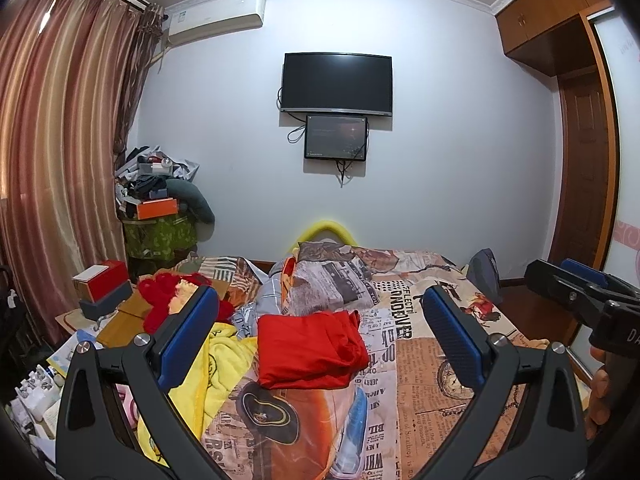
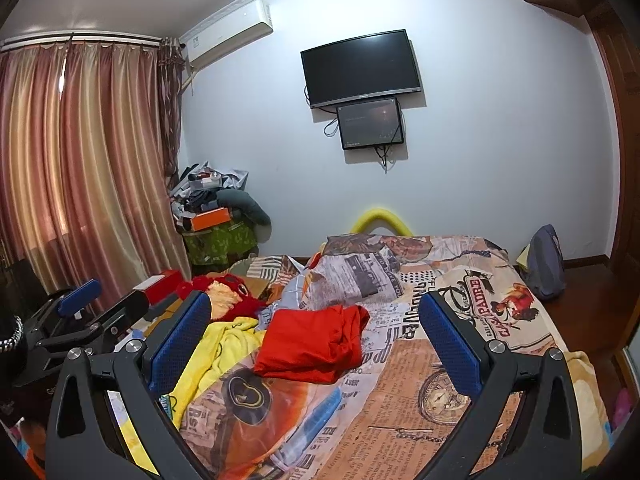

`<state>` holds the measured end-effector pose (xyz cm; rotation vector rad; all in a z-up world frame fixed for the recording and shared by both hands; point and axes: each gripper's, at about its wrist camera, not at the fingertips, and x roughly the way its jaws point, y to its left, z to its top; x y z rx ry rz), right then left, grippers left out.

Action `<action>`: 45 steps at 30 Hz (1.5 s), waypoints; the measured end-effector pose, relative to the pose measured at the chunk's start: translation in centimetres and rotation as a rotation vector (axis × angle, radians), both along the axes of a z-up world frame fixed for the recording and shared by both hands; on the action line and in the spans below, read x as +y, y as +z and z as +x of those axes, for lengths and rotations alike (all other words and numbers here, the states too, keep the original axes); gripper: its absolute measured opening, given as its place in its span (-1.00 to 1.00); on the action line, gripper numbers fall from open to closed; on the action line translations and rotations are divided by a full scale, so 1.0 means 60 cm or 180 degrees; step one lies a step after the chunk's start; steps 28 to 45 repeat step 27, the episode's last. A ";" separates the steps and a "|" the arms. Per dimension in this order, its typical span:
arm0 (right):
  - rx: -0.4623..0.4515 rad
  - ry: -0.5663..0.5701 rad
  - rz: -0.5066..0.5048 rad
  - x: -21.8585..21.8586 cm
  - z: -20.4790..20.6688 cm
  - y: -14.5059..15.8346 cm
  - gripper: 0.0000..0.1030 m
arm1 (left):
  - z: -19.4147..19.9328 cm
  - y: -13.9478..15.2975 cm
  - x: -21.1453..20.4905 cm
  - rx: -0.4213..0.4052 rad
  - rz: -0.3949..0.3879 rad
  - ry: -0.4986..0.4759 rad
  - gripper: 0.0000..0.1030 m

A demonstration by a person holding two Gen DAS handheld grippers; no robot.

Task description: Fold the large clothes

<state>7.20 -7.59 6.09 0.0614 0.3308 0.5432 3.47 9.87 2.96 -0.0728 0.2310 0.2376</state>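
My left tongs (image 1: pixel 318 334) and right tongs (image 2: pixel 316 334) hang spread wide above the bed (image 2: pixel 460 408), both released and gripping nothing. Between their blue pads (image 1: pixel 188 336) lies the red garment (image 1: pixel 310 350), folded into a rough block on the newspaper-print bedspread, its upper right corner bunched. Touching its left edge, a crumpled yellow cloth (image 1: pixel 218 364) spills toward the near left side of the bed. My fingers (image 1: pixel 600 396) show at the right edge of the left view, around the other tool's handle. Farther left, a fuzzy red plush toy (image 2: pixel 236 292) lies beside a red-and-white box (image 1: pixel 102 284) resting on a grey case. At the foot of the bed, a yellow foam arch (image 2: pixel 380 218) rises. In the far corner by the curtains (image 2: pixel 80 168), a green patterned bin (image 1: pixel 160 236) carries a heap: an orange box (image 1: pixel 157 208), dark clothes and a grey cushion piled over it; what is inside the bin is hidden. A dark television (image 1: pixel 337 82) hangs on the wall.
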 end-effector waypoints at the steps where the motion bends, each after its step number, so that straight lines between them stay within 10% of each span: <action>1: -0.0006 0.0002 0.0003 0.000 -0.001 -0.001 1.00 | 0.000 0.000 0.000 0.0003 -0.0007 -0.0006 0.99; 45: -0.0036 0.0008 -0.0052 0.007 -0.006 0.001 1.00 | -0.002 -0.002 -0.012 0.0073 -0.0080 -0.0170 0.99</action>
